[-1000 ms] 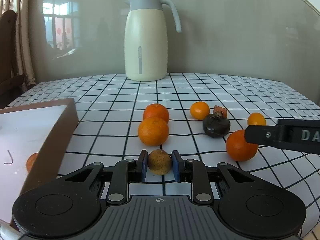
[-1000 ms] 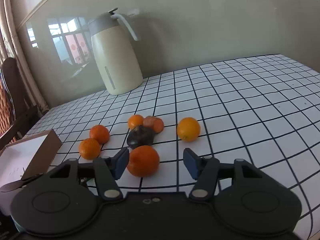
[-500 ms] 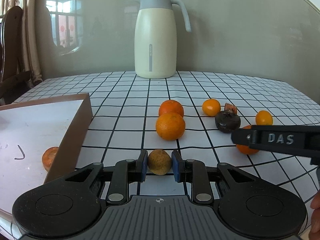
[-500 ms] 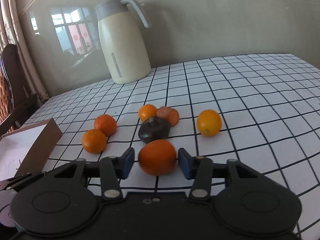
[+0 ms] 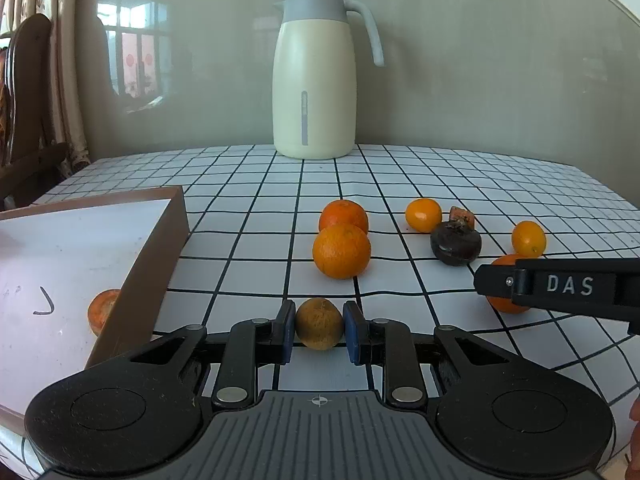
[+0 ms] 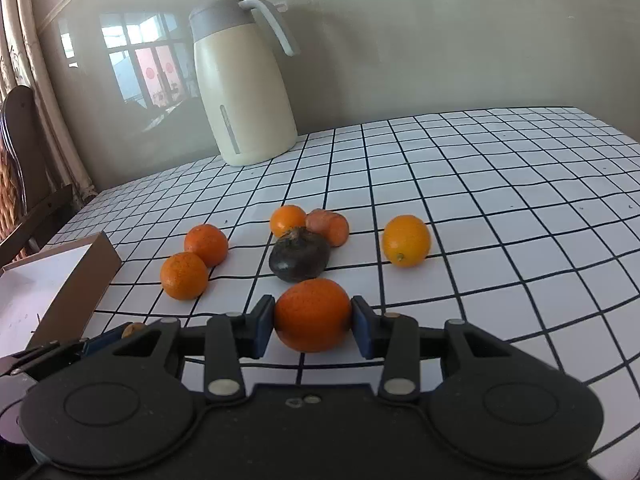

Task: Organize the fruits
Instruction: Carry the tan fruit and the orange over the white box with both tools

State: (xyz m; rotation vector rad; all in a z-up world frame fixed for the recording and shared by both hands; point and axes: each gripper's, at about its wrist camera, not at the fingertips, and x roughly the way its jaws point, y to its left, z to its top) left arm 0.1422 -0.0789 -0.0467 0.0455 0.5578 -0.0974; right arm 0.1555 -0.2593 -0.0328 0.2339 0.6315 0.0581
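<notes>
Setting: a home dining room. Evidence: bench (image 5: pixel 400 184) under a white, black-gridded cloth; cream thermos jug (image 5: pixel 314 76) against the wall; dark wooden chair (image 5: pixel 24 100) and patterned curtains (image 5: pixel 60 40) at left; glossy wall reflecting a window (image 5: pixel 132 64).
</notes>
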